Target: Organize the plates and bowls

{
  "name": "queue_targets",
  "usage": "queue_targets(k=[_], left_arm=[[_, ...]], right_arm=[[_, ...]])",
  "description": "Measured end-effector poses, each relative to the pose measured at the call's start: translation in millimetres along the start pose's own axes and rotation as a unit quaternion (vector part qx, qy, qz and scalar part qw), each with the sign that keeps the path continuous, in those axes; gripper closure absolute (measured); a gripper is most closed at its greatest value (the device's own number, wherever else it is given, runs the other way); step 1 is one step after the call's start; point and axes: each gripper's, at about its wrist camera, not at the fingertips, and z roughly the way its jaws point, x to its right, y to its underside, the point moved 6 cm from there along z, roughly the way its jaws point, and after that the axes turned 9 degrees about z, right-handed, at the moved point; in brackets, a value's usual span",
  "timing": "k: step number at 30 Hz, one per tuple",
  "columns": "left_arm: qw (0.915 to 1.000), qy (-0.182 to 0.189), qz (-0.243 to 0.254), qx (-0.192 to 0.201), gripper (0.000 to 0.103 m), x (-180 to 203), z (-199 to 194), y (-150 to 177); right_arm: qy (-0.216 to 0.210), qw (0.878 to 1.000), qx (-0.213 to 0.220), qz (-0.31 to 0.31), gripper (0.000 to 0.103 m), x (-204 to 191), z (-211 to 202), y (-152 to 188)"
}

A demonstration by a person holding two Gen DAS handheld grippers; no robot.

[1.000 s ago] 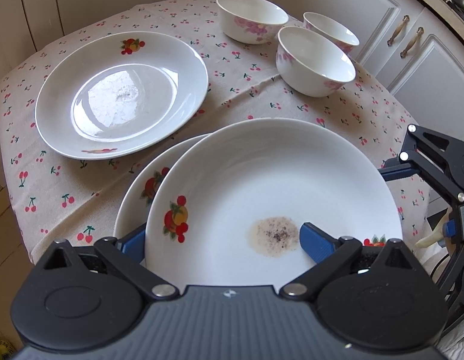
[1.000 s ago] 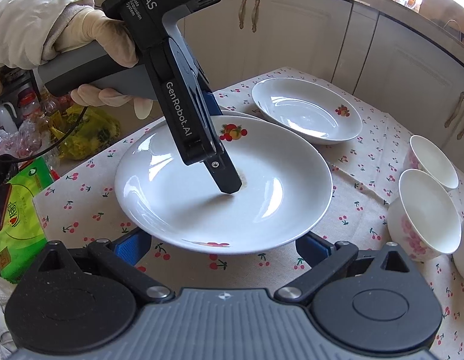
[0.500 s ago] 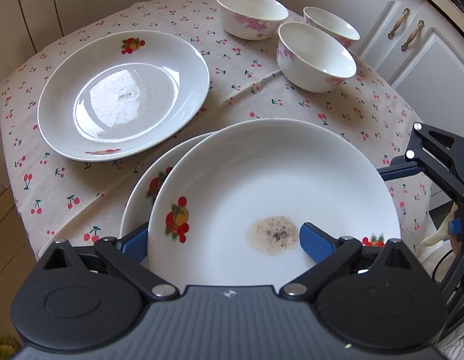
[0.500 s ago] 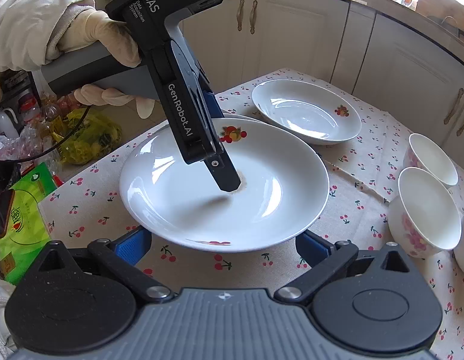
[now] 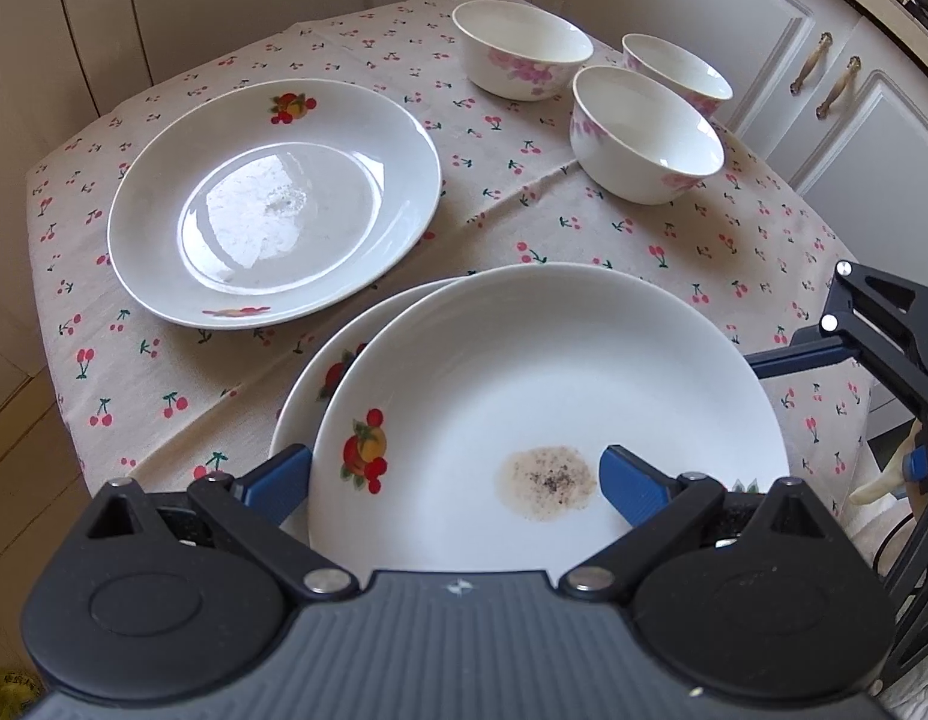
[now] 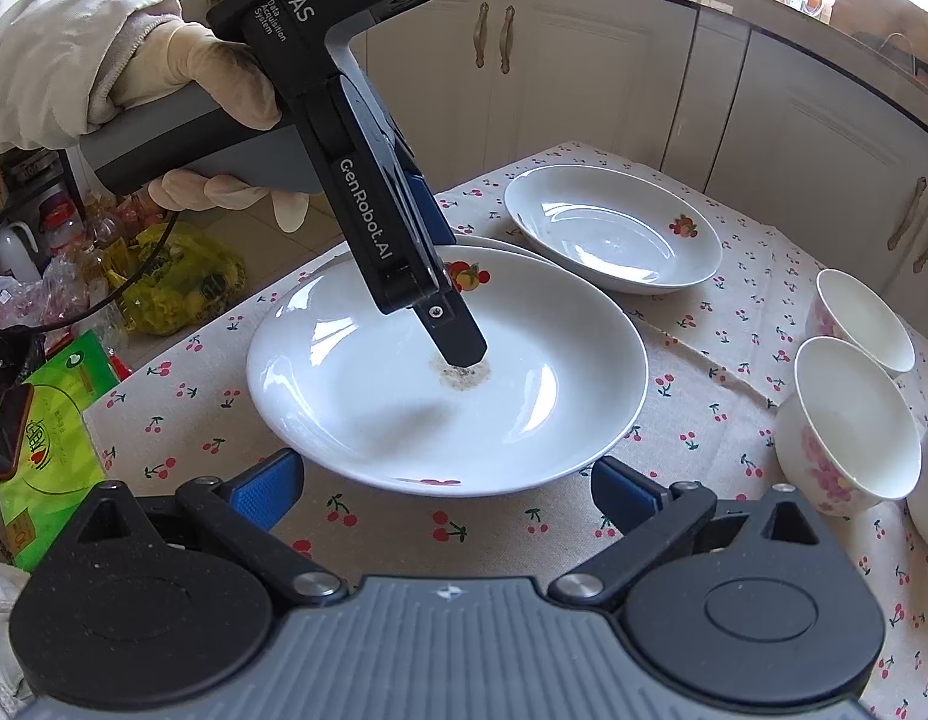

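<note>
While left gripper (image 5: pixel 452 474) straddles glossy round stained plate (image 5: pixel 548 384), right gripper (image 6: pixel 446 489) gapes

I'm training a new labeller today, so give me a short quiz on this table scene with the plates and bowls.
1. How many bowls stand on the cherry tablecloth?
2. True or false: the stained plate has no other plate beneath it.
3. The right gripper is: A) open, B) shut on a bowl, C) shut on a spoon.

Key: 1) Three. 2) False: a second plate shows under its edge. 3) A.
</note>
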Motion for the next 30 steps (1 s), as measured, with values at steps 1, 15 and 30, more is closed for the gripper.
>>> queue_targets(k=[1,15,30], left_arm=[[1.0,-0.001,-0.002,0.001,0.003,-0.1,-0.8,0.8],[0.9991,-0.036,-0.006,0.024,0.002,-0.4,-19.1,10.3],[0.9881,-0.074,-0.006,0.135,0.002,-8.5,-61.8,-6.6]], right_arm=[[0.0,1.0,0.0,-0.001,0.0,-0.1,-0.4,0.0],[0.004,1.0,0.004,0.007,0.0,0.1,-3.5,0.9],[0.034,0.998,0.052,0.003,0.0,30.1,-26.3,-28.3]])
